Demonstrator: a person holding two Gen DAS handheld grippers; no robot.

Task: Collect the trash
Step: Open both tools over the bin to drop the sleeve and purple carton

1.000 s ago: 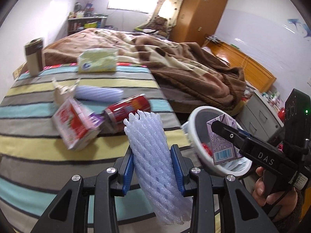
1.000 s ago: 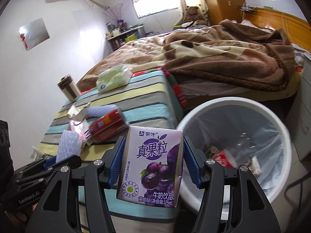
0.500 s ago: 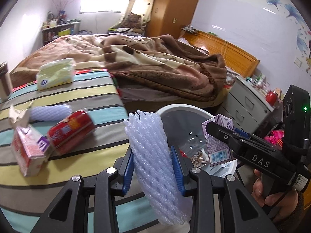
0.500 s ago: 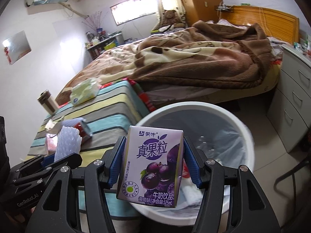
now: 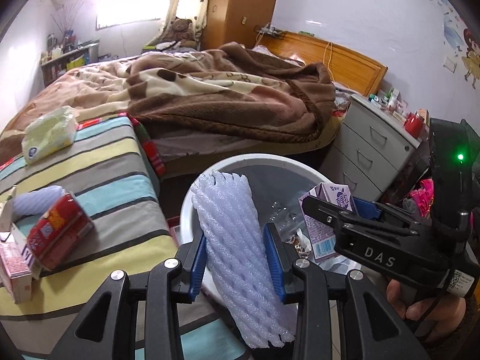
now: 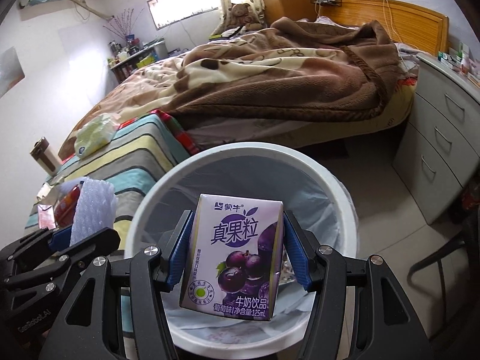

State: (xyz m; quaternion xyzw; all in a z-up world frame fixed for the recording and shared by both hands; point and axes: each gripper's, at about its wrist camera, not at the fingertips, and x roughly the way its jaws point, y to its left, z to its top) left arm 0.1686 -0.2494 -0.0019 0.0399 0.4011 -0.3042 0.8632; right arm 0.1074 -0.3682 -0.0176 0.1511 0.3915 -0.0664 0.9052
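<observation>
My left gripper [image 5: 238, 262] is shut on a white foam fruit net [image 5: 237, 234], held upright at the near rim of the white trash bin [image 5: 264, 159]. My right gripper [image 6: 237, 256] is shut on a purple grape milk carton [image 6: 234, 255], which hangs over the open bin [image 6: 348, 198]. From the left wrist, the right gripper [image 5: 333, 210] with its carton [image 5: 321, 234] shows above the bin's right side. The right wrist view shows the left gripper [image 6: 81, 234] and foam net [image 6: 93, 204] at the bin's left. Wrappers lie in the bin's bottom.
On the striped bench [image 5: 99, 174] lie a red can [image 5: 60, 234], a red-and-white carton [image 5: 15, 267], another foam net [image 5: 36, 201] and a green tissue pack [image 5: 49, 135]. A bed with a brown blanket [image 5: 210, 96] stands behind. Grey drawers [image 5: 372, 159] stand right of the bin.
Both grippers have moved from the bench side to the bin, still holding their items. The carton now hangs over the bin's opening and the foam net has reached its rim.
</observation>
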